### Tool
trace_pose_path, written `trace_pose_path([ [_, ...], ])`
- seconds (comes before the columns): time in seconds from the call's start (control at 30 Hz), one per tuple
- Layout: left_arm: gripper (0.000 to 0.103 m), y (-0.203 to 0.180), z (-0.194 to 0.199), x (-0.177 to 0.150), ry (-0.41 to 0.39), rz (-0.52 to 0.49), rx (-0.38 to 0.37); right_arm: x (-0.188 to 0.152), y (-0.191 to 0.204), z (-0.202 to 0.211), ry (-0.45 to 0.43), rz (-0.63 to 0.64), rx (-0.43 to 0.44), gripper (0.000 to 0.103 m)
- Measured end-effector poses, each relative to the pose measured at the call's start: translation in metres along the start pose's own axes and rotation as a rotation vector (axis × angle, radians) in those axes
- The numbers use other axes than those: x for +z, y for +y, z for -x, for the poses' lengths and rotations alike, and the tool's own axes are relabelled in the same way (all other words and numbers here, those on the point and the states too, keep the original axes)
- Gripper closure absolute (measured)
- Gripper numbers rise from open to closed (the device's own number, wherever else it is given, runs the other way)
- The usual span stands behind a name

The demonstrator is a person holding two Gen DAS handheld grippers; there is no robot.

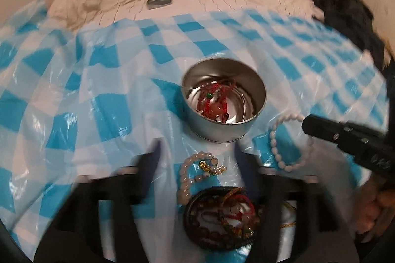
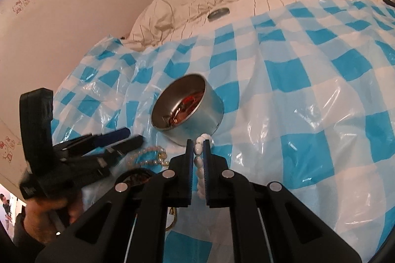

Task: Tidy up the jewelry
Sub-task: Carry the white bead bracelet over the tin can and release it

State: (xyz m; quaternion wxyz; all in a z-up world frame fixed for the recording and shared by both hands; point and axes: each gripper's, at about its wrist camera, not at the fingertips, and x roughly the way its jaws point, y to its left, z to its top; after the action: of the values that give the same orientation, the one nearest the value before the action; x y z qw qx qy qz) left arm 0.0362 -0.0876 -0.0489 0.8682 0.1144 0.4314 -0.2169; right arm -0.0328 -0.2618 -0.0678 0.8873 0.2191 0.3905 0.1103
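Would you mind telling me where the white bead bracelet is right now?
The white bead bracelet lies on the checked plastic sheet just in front of the round metal tin, pinched between the right gripper fingers; the left wrist view shows it right of the tin.

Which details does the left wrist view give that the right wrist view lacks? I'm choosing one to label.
Only the left wrist view: the whole white bead bracelet as a loop, and the dark round dish full of mixed jewelry.
Only the right wrist view: the right tongs shut on that bracelet, and the wall.
Both: the metal tin holding red jewelry, the pearl bracelet near the left tongs, the blue checked plastic sheet.
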Motion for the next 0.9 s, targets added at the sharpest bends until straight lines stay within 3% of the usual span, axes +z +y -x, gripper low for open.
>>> trace_pose_path([
  [0.07, 0.041, -0.006, -0.011, -0.003, 0.039, -0.042, 0.024, -0.001, -0.004, -0.005, 0.024, -0.009, -0.023, 0.082],
  [0.1, 0.041, -0.007, -0.018, -0.005, 0.068, -0.051, 0.045, -0.002, -0.007, -0.007, 0.021, -0.021, -0.044, 0.057],
  [0.13, 0.041, -0.005, -0.029, -0.008, 0.111, -0.048, 0.077, -0.003, -0.009, -0.007, 0.015, -0.027, -0.058, 0.047],
  [0.2, 0.042, 0.006, -0.035, -0.011, 0.138, 0.017, 0.057, -0.003, -0.013, -0.012, 0.034, -0.03, -0.079, 0.047],
  [0.23, 0.05, 0.012, -0.036, -0.011, 0.149, 0.049, 0.031, -0.004, -0.014, -0.016, 0.052, -0.028, -0.088, 0.047],
  [0.27, 0.056, 0.016, -0.035, -0.011, 0.158, 0.067, 0.019, -0.006, -0.015, -0.023, 0.083, -0.021, -0.101, 0.047],
  [0.3, 0.071, 0.017, -0.034, -0.011, 0.162, 0.065, 0.019, -0.008, -0.014, -0.027, 0.098, -0.006, -0.115, 0.048],
  [0.33, 0.083, 0.019, -0.031, -0.011, 0.163, 0.067, 0.016, -0.009, -0.012, -0.028, 0.099, 0.02, -0.139, 0.058],
  [0.37, 0.088, 0.021, -0.03, -0.011, 0.16, 0.069, 0.014, -0.009, -0.008, -0.028, 0.105, 0.047, -0.15, 0.067],
  [0.4, 0.097, 0.022, -0.027, -0.011, 0.153, 0.072, 0.011, -0.009, -0.007, -0.029, 0.112, 0.053, -0.133, 0.088],
  [0.43, 0.097, 0.025, -0.022, -0.011, 0.142, 0.079, 0.008, -0.01, -0.007, -0.029, 0.116, 0.051, -0.119, 0.095],
  [0.5, 0.097, 0.032, -0.016, -0.008, 0.12, 0.101, -0.014, -0.011, -0.004, -0.026, 0.108, 0.061, -0.103, 0.095],
  [0.77, 0.097, 0.061, 0.012, 0.004, 0.014, 0.17, 0.018, -0.006, 0.006, -0.01, 0.034, 0.083, -0.068, 0.095],
  [0.9, 0.097, 0.068, 0.027, 0.01, -0.042, 0.197, -0.044, -0.002, 0.009, 0.0, -0.008, 0.081, -0.041, 0.095],
])
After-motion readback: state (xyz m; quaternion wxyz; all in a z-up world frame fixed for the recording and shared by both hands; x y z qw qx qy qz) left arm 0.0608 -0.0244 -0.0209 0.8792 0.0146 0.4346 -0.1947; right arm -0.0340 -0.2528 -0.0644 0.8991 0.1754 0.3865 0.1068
